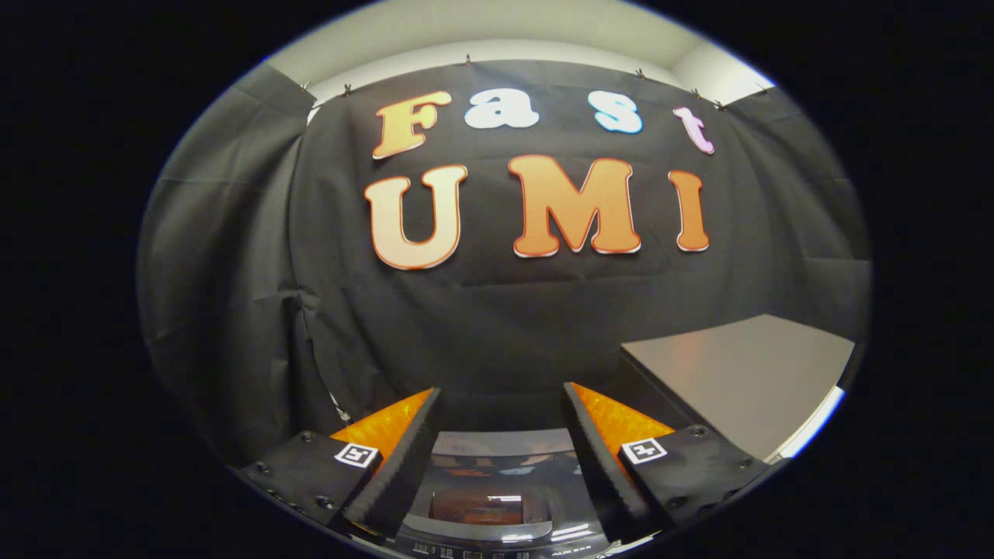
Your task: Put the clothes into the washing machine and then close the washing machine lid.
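My gripper (501,404) is open, with a wide gap and nothing between its fingers. Below and between the fingers lies the top of the washing machine (497,485). Its glossy dark lid with a window lies flat and looks shut. A strip of its control panel (497,547) shows nearest to me. No clothes can be seen here.
A grey tabletop (738,380) stands to the right of the fingers, its pale front edge (811,427) nearest me. The booth's black cloth wall (233,256) hangs close behind the machine and wraps round on the left.
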`<state>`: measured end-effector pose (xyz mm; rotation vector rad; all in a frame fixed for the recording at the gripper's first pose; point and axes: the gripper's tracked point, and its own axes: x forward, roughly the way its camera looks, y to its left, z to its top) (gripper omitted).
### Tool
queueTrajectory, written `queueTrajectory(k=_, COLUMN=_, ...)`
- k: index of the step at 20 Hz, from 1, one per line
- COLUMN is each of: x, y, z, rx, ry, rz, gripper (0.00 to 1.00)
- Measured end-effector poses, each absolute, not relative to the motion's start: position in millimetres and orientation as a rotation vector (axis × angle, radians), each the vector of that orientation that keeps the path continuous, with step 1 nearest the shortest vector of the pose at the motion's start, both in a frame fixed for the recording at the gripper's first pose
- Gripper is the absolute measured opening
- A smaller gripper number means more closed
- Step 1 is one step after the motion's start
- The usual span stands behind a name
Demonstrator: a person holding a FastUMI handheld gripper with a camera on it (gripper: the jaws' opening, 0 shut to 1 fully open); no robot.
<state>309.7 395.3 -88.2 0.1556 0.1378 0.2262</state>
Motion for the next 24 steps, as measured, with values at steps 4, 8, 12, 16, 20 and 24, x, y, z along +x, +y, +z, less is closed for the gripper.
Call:
queueTrajectory(k=4, x=284, y=377, z=-52, rx=0.146, ry=0.100, rz=0.243, gripper=0.98)
queueTrajectory(k=8, x=254, y=344, z=-27, rx=0.168, ry=0.079, rz=0.243, gripper=0.98)
queueTrajectory(k=12, x=220, y=289, z=-6, rx=0.158, ry=0.049, rz=0.222, gripper=0.98)
queueTrajectory(k=16, x=183, y=231, z=14, rx=0.169, ry=0.016, rz=0.197, gripper=0.98)
queueTrajectory(k=20, x=147, y=173, z=34, rx=0.172, ry=-0.018, rz=0.167, gripper=0.98)
queueTrajectory(k=24, x=116, y=120, z=44, rx=0.136, ry=-0.038, rz=0.134, gripper=0.98)
